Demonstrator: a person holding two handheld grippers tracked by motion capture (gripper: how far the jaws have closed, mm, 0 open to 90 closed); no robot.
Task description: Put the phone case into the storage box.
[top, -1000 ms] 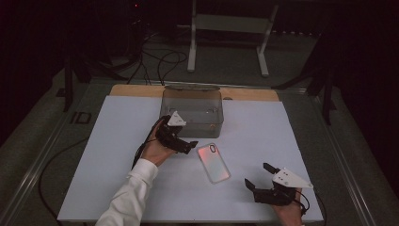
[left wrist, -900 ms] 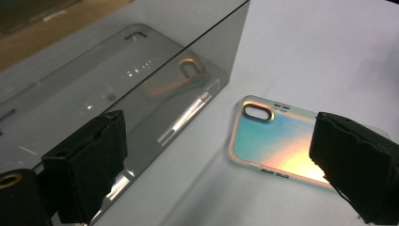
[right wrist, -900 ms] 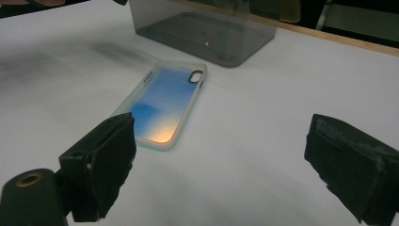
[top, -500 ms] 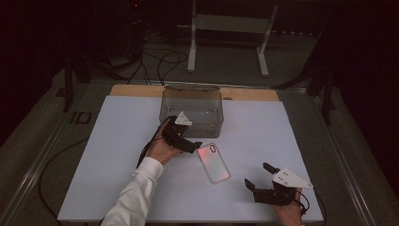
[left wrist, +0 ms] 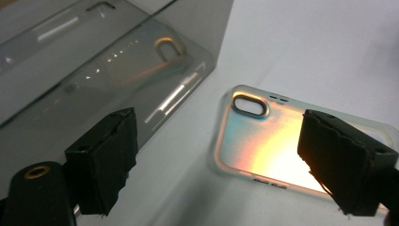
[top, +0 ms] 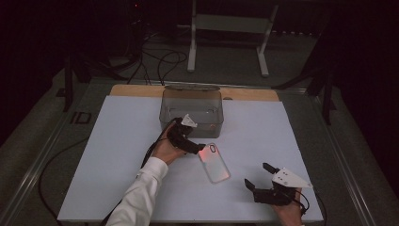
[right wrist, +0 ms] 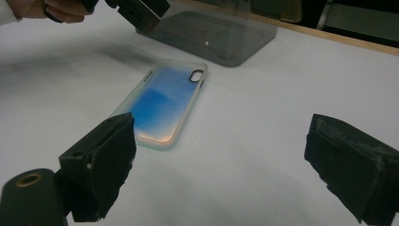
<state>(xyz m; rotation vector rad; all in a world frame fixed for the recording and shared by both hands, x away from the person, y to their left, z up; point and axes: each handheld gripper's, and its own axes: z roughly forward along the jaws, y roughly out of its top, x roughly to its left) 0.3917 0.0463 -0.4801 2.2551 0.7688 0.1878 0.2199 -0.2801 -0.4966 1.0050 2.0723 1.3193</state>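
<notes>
Left hand-held gripper (top: 201, 148) hovered at the top end of the phone case (top: 214, 163), jaws wide but just closing in, with the case's camera-cutout end between them in the left gripper view and no pad pressing on it. That iridescent case lay flat on the white worktop (top: 117, 141), just in front of the clear plastic box (top: 192, 107), whose wall mirrored it. Nearer the person, well apart from the case, the right hand-held gripper (top: 258, 176) rested low over the worktop, jaws spread wide and holding nothing.
</notes>
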